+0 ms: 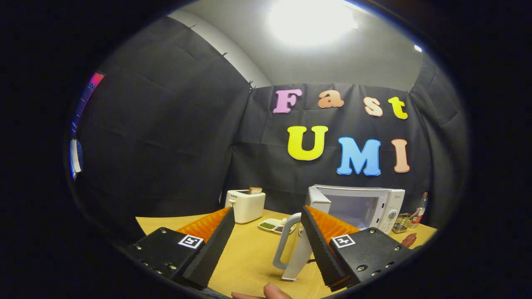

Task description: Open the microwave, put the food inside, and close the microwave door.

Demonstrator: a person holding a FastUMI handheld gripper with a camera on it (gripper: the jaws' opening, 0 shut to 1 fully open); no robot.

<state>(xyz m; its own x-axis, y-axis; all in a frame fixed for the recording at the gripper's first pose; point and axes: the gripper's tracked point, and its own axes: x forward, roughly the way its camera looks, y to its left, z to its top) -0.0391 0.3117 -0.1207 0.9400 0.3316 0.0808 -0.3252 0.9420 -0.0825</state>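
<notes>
- gripper (266,241) sits low over the table (249,253), pointing level at the back wall, fingers spread wide with nothing between them
- a fingertip (274,291) pokes in right under the fingers
- microwave (365,205) is just beyond the right finger, door (297,245) swung open toward the gripper, handle on its near edge
- food (409,239), a reddish piece, lies on the table right of the right finger
- toaster (246,204) with bread stands beyond the left finger, small dish (275,225) between it and the microwave
</notes>
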